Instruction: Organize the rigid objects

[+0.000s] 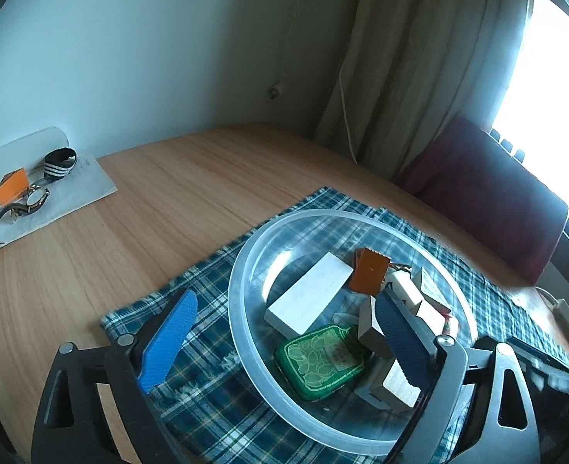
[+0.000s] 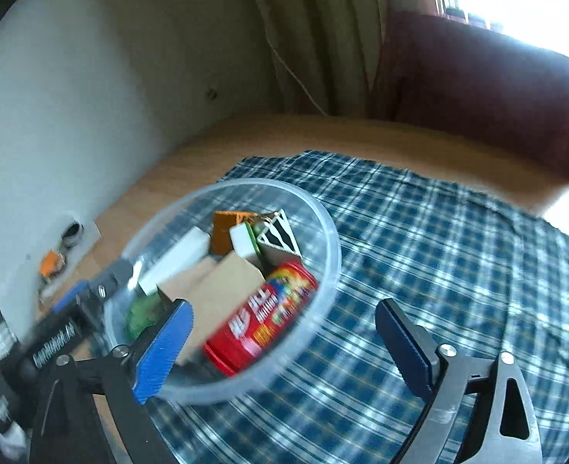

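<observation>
A clear plastic bowl [image 1: 245, 270] sits on a blue plaid cloth [image 1: 191, 282] spread over a wooden tabletop [image 1: 129, 212], and holds the rigid objects: a white block [image 1: 307, 297], an orange box [image 1: 369, 274], a green tin [image 1: 321, 359] and several wooden blocks [image 1: 398, 384] on its right side. The left tool [image 1: 284, 344] is spread wide and grasps nothing; its pale blue pad lies outside the bowl's left rim over the cloth, its dark pad above the blocks inside the bowl. In the blurred right wrist view, the right tool [image 2: 284, 344] is likewise released and empty, one pad at the bowl's near edge, the other over bare cloth; a red tin [image 2: 261, 317] and a brown box [image 2: 226, 286] show inside the bowl there. At the tabletop's far left corner, well apart from the bowl, a sheet of paper [image 1: 79, 193] carries a wristwatch [image 1: 35, 197], a second orange box [image 1: 11, 185] and a black-and-white striped band [image 1: 60, 162]. A curtain [image 1: 419, 58] hangs behind, beside a dark red chair [image 1: 489, 201].
</observation>
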`<state>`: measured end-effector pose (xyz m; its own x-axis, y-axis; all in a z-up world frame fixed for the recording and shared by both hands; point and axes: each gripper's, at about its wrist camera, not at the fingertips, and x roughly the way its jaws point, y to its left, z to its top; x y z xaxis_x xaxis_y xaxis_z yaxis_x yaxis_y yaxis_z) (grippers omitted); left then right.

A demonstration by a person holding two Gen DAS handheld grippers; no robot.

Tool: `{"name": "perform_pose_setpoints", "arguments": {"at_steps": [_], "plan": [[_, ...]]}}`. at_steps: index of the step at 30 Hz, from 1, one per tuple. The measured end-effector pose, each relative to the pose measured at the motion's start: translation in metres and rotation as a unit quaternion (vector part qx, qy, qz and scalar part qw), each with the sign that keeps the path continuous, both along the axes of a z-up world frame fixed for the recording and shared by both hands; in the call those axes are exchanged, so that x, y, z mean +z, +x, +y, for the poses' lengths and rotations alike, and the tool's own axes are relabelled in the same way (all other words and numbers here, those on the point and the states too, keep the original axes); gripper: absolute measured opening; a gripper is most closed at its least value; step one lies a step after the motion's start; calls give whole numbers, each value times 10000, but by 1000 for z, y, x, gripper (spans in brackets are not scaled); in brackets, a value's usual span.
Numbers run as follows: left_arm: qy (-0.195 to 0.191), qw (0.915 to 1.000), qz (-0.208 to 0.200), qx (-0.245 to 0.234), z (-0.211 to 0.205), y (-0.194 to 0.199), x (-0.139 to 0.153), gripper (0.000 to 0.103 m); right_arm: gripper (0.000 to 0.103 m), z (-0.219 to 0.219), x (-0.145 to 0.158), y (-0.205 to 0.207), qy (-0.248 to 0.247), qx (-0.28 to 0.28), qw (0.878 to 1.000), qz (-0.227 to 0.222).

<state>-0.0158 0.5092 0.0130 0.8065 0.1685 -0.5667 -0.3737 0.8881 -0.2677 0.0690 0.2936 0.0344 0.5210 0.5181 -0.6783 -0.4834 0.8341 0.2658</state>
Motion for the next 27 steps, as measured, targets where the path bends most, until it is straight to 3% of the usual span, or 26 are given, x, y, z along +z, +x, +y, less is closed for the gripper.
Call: {"name": "perform_pose_setpoints", "arguments": {"at_steps": [13, 18, 23, 27], "plan": [[403, 9990, 69, 169, -12, -8, 5, 101, 102, -29, -3, -17, -70, -104, 9999, -52], [764, 9970, 76, 117, -27, -18, 7, 101, 102, -33, -6, -25, -206, 52, 9997, -96], [1089, 9939, 50, 172, -37, -26, 10, 103, 102, -32, 2, -40, -429, 158, 9976, -520], [1088, 9938, 236, 69, -39, -26, 6, 103, 102, -32, 6, -41, -400, 173, 9977, -527]]}}
